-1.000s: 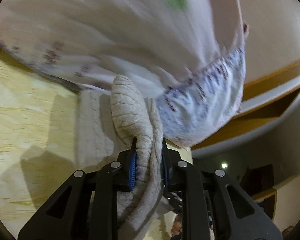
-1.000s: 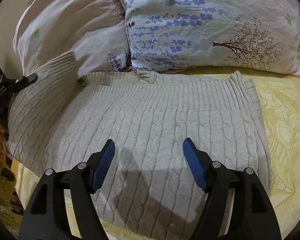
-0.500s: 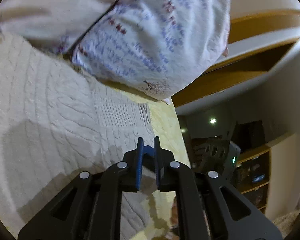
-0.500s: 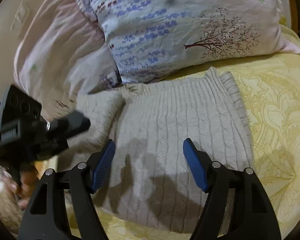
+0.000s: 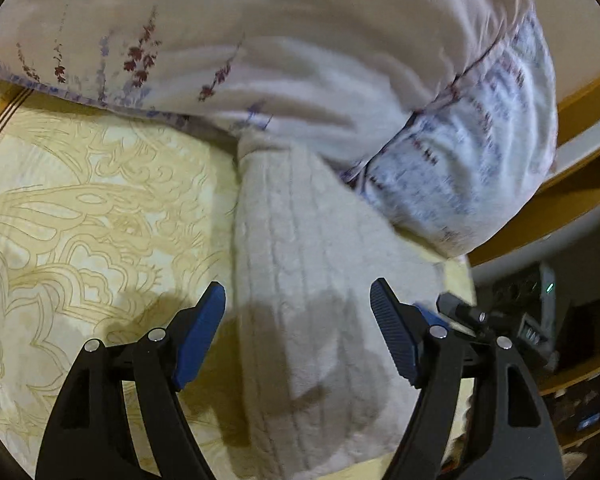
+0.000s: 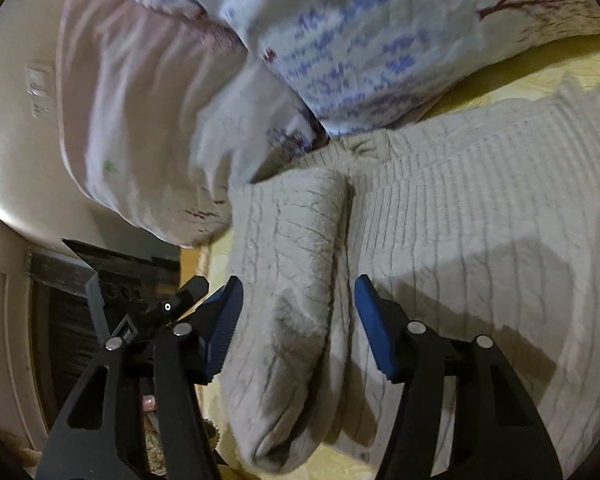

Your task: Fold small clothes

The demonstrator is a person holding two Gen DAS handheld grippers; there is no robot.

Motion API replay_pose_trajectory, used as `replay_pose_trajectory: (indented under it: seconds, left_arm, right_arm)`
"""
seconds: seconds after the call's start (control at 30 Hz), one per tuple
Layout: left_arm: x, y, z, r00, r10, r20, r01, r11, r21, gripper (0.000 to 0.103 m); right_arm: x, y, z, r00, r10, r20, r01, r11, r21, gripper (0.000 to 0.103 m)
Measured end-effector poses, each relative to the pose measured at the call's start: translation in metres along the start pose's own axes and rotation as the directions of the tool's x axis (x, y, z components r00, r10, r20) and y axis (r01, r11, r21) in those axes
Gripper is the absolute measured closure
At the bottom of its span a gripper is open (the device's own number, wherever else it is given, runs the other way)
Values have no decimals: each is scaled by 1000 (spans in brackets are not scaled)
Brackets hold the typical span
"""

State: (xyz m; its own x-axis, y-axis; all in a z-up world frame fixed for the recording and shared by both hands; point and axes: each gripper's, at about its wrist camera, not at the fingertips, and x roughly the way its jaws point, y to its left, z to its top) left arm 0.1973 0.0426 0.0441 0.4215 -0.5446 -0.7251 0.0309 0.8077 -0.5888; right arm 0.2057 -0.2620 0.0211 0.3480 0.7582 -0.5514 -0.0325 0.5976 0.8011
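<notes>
Dim, warm indoor light; both fisheye views smeared by motion.
The pillows (image 5: 380,80) blur most, edges bend into black corners, and soft tong shadows fall on the sweater (image 6: 480,264) and bedspread (image 5: 80,220).

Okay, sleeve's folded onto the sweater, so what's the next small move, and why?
Probably close the right gripper on the folded sleeve: its closing jaws straddle it without pressing yet, while the left gripper is opening, nothing gripped, over the sweater.
</notes>
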Motion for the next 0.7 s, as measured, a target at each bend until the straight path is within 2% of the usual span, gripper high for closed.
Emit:
replay_pose_trajectory:
  seconds: [0.1, 0.23, 0.3, 0.47, 0.6, 0.7]
  left_arm:
    - [15, -15, -6, 997, 74, -34, -71, 993, 94, 28]
    - [31, -32, -15, 985, 162, -51, -149, 968, 201, 27]
    - [35, -38, -17, 980, 193, -42, -178, 956, 233, 25]
    - [41, -45, -19, 975, 219, -33, -204, 945, 255, 24]
    - [38, -42, -20, 975, 220, -35, -205, 947, 249, 23]
    - [33, -37, -19, 976, 215, -36, -201, 952, 232, 19]
  right_arm:
    - [12, -1, 1, 999, -38, -30, 38, 999, 0, 52]
    - [19, -6, 0, 999, 21, -41, -19, 999, 45, 56]
    - [22, -5, 3, 999, 18, -45, -16, 999, 46, 57]
    - [29, -4, 8, 999, 6, -46, -4, 999, 46, 64]
    - [36, -2, 8, 999, -11, -34, 12, 999, 33, 84]
    - [34, 2, 5, 1000, -21, -2, 21, 1000, -1, 87]
